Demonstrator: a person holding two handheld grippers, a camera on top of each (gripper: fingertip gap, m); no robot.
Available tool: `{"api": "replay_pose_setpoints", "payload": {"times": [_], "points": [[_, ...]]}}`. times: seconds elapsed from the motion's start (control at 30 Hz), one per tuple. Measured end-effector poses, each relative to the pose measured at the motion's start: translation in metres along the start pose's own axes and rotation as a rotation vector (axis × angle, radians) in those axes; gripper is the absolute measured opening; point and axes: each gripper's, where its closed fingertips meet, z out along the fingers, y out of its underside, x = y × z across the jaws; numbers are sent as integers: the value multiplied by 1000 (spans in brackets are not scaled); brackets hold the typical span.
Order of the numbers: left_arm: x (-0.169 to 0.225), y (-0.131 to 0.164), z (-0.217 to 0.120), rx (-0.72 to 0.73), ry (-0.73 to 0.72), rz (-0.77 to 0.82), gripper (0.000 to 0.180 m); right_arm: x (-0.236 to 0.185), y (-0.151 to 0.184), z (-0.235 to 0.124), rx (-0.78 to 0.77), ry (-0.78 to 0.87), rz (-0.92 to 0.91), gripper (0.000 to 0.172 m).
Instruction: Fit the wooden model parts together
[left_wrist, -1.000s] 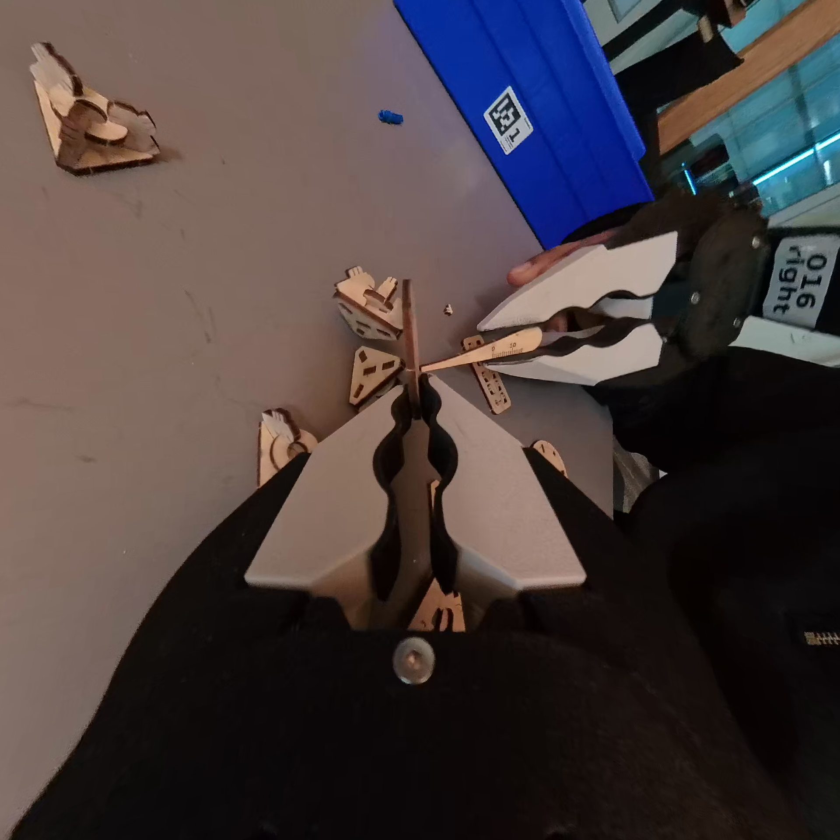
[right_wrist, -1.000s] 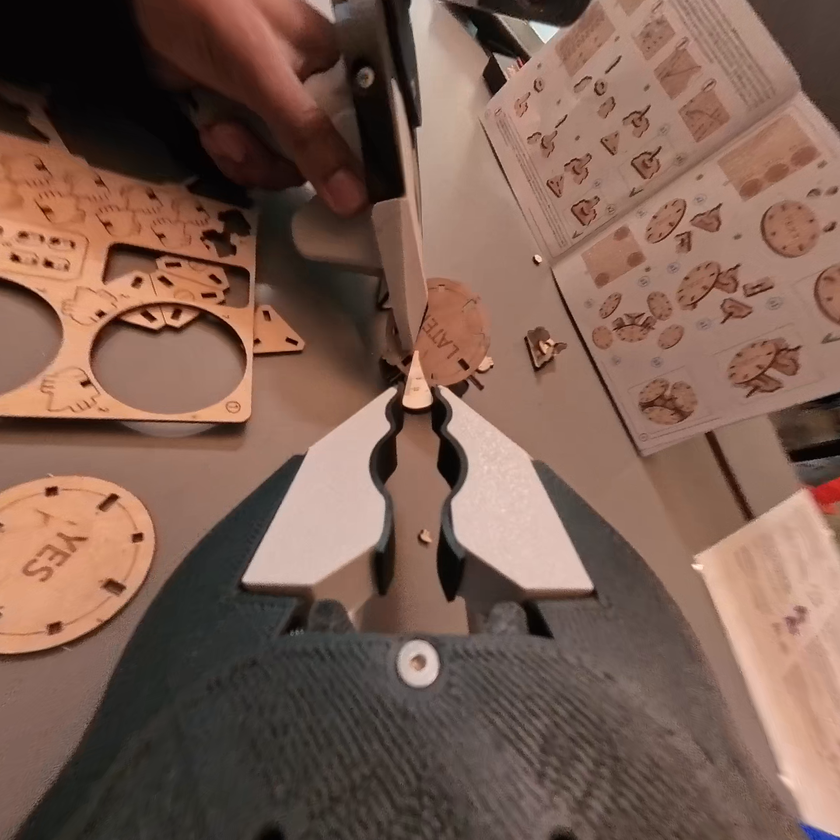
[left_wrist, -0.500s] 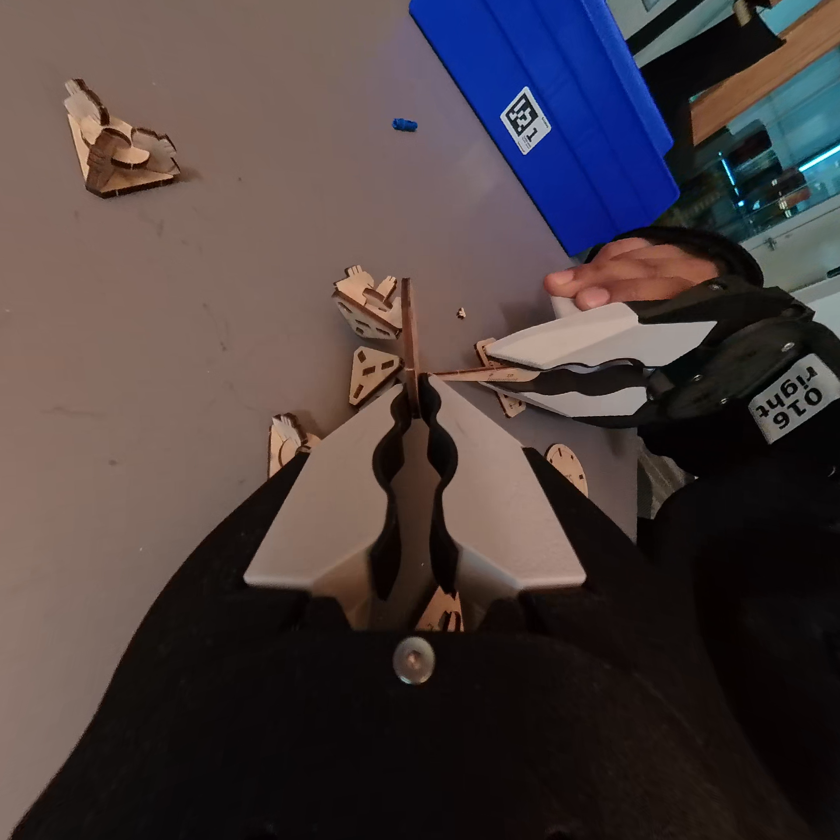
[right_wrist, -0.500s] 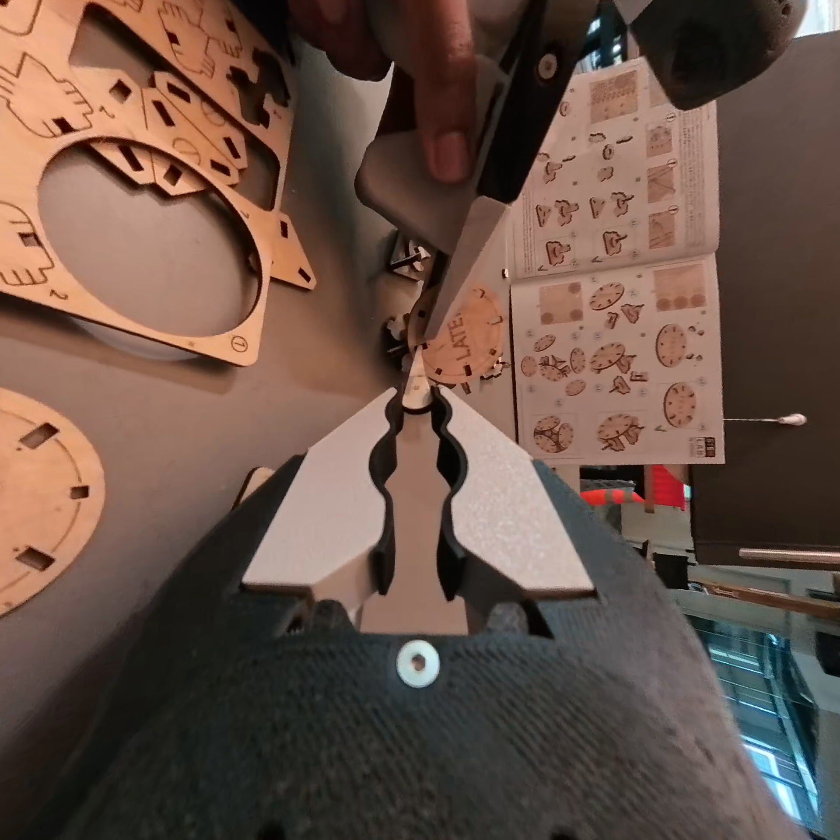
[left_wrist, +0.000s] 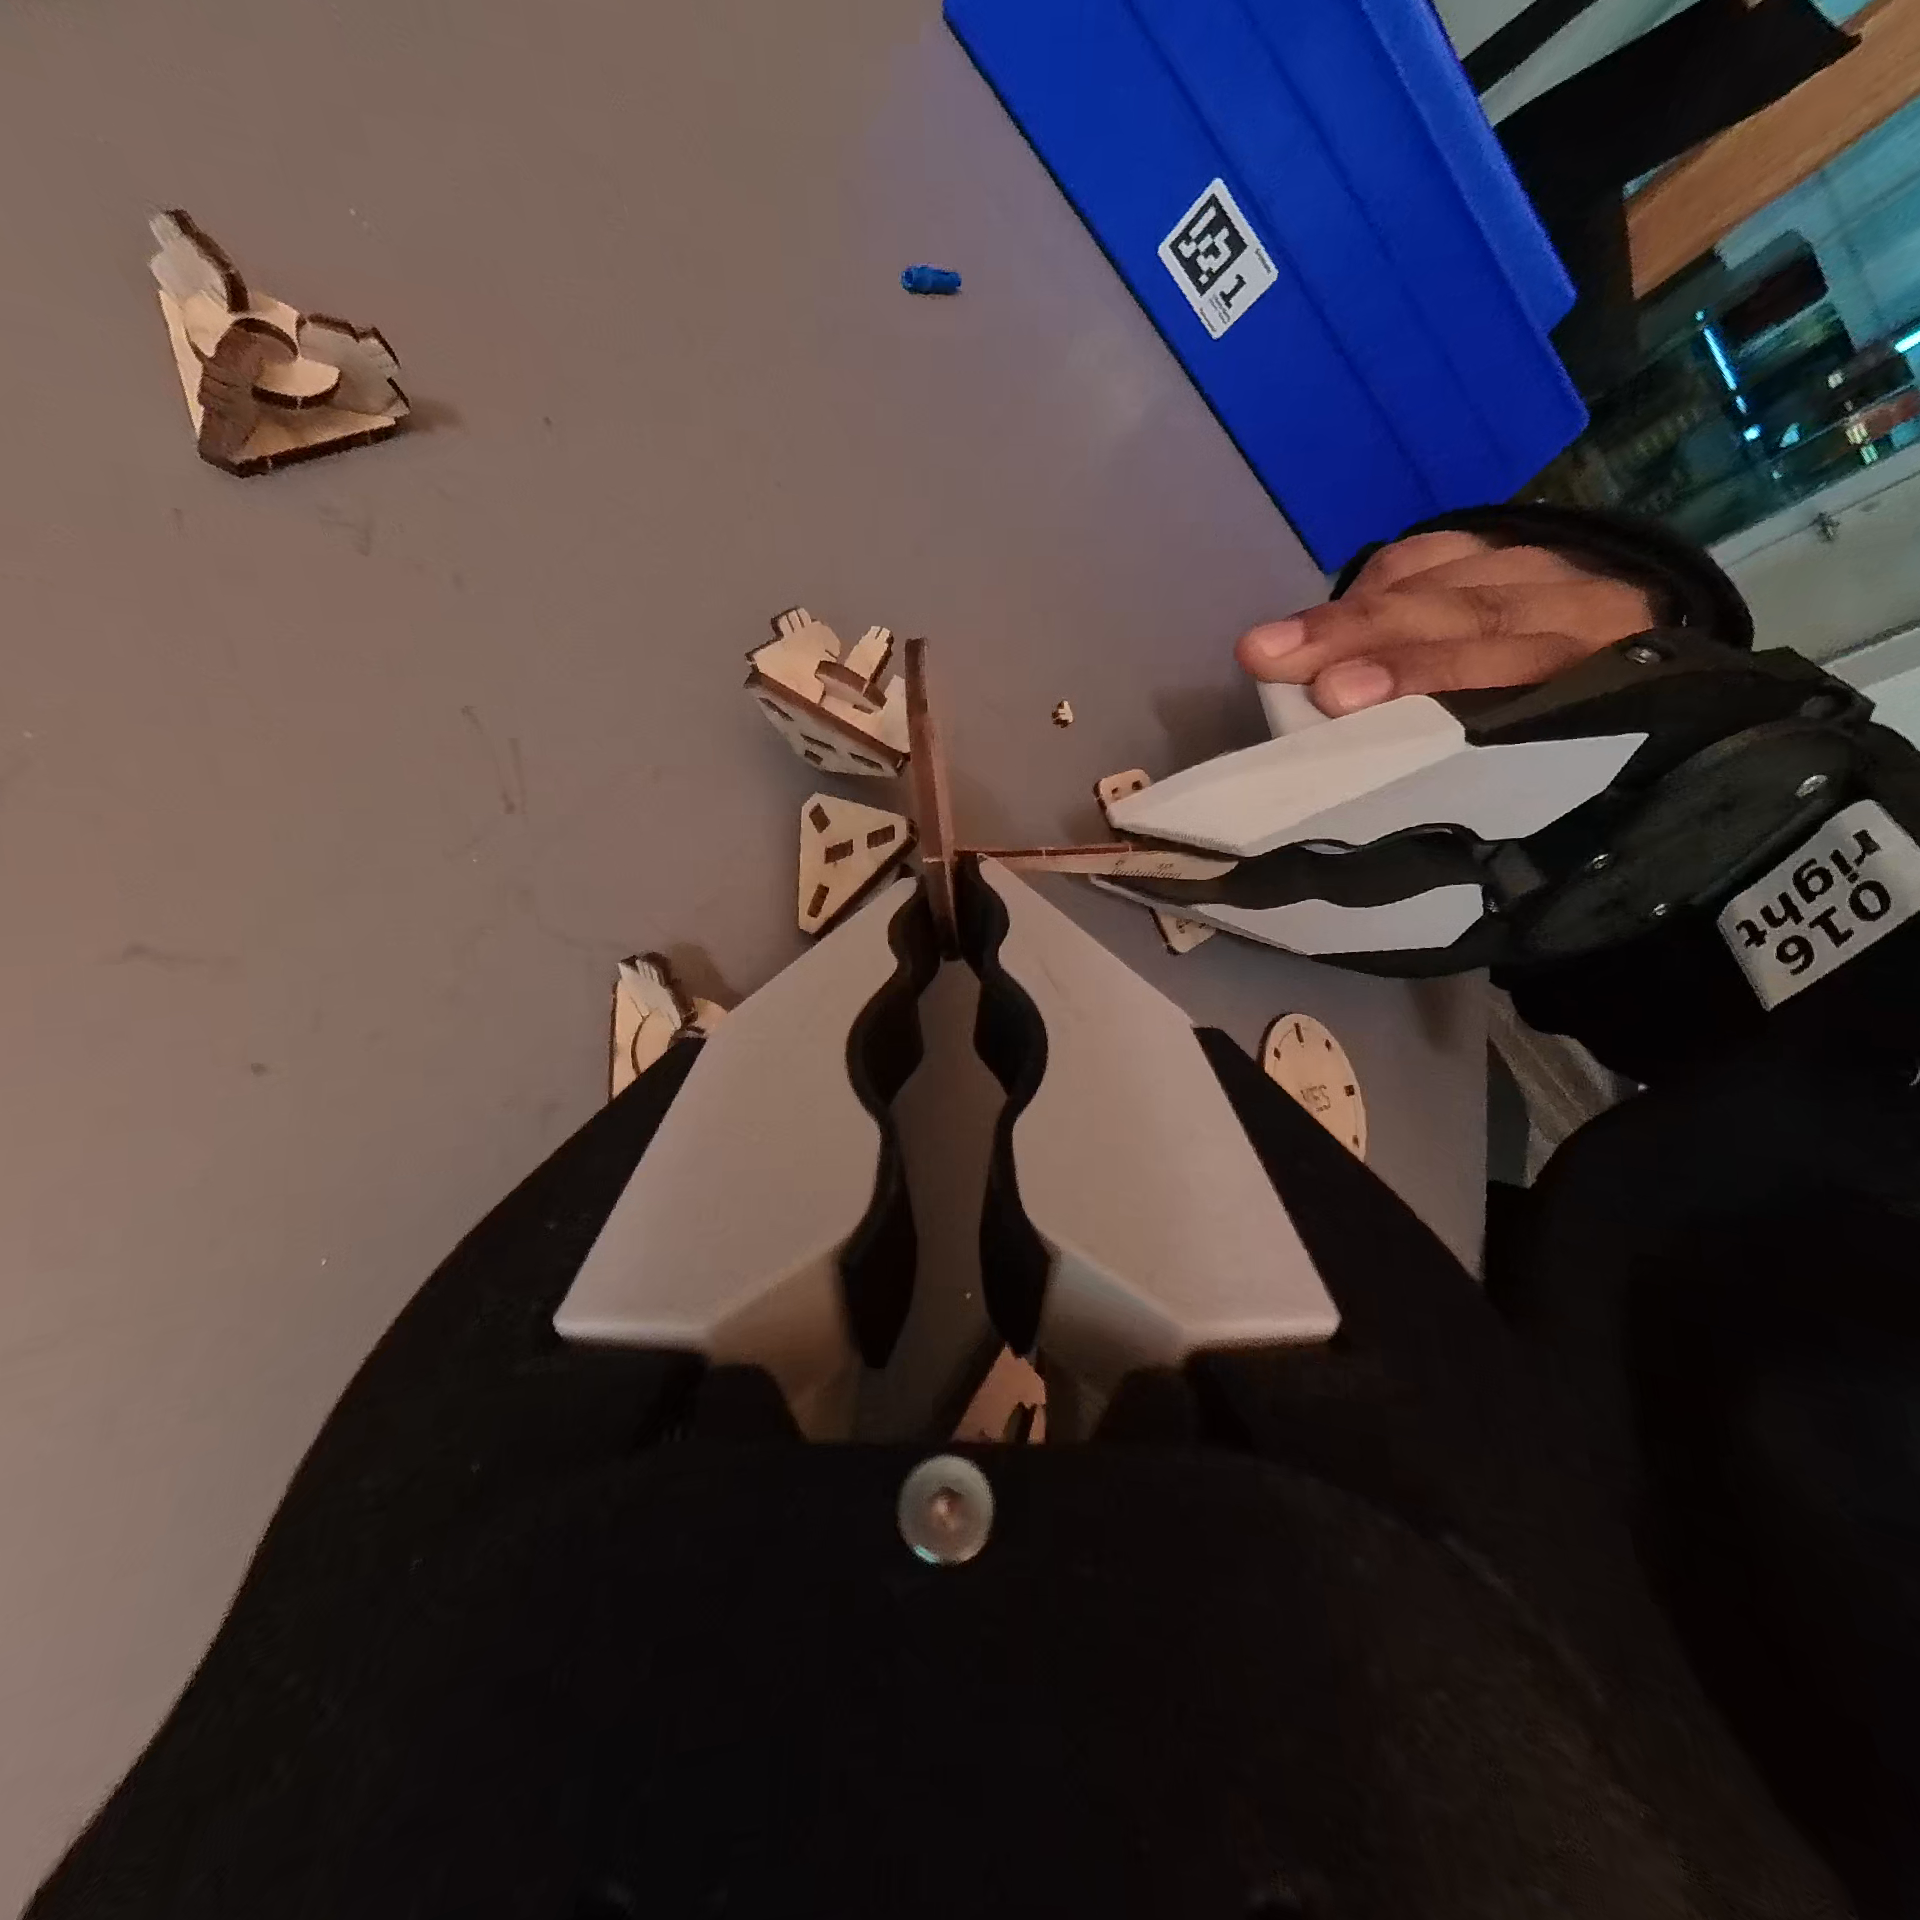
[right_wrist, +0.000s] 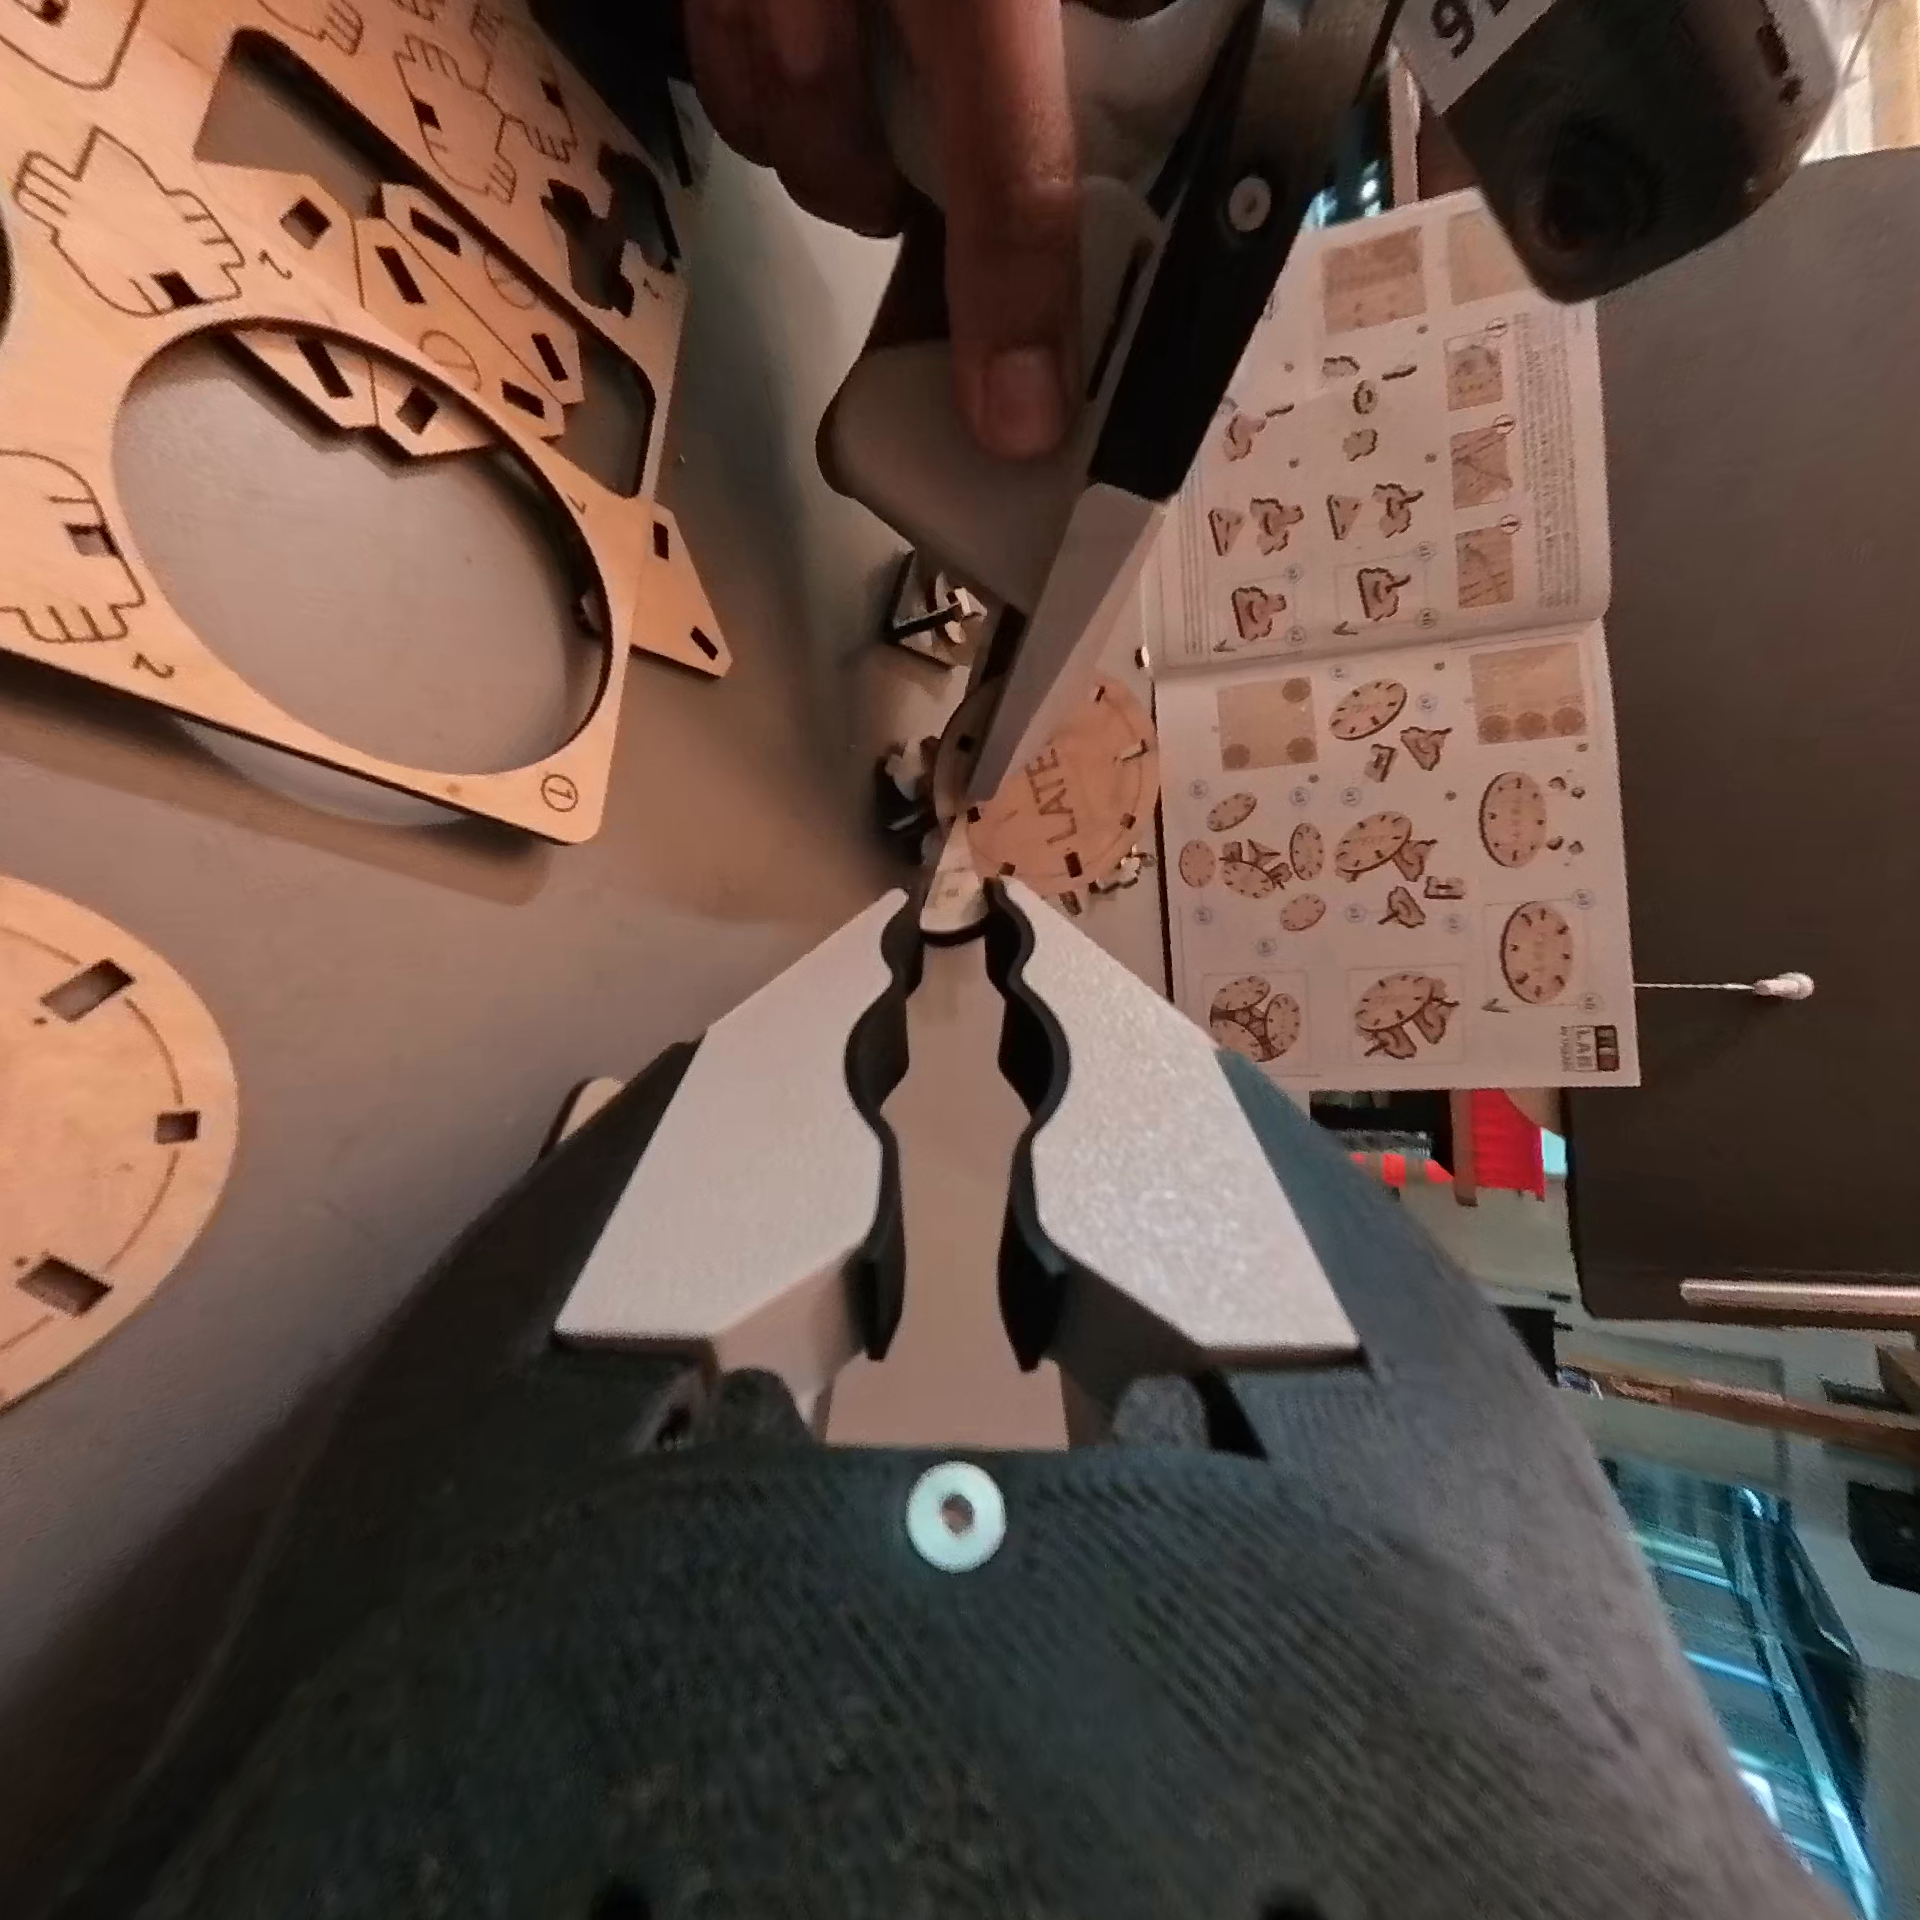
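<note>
The left gripper (left_wrist: 940, 894) pinches a round wooden disc (left_wrist: 928, 769) on edge between its fingers, upright above the grey desk (left_wrist: 468, 727). The right gripper (right_wrist: 951, 904) pinches the wide end of a thin wooden pointer (left_wrist: 1081, 858), whose tip touches the disc's face just beside the left fingers. Small wooden triangle pieces (left_wrist: 842, 868) lie under the disc. A cut-out wooden sheet (right_wrist: 343, 343), an open instruction booklet (right_wrist: 1392, 748) and a blue bin (left_wrist: 1299, 239) lie around.

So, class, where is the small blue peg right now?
In the left wrist view, the blue peg lies on the grey table, upper middle, just left of the blue bin.
</note>
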Motion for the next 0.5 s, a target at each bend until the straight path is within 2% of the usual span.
{"api": "replay_pose_setpoints", "payload": {"times": [0.27, 0.5], "points": [[-2, 1, 2, -23, -146, 162, 2, -8, 17, 3, 16, 45, -5, 10], [-5, 2, 1, -42, -193, 190, 2, -11, 16, 8, 8, 98, -36, 10]]}}
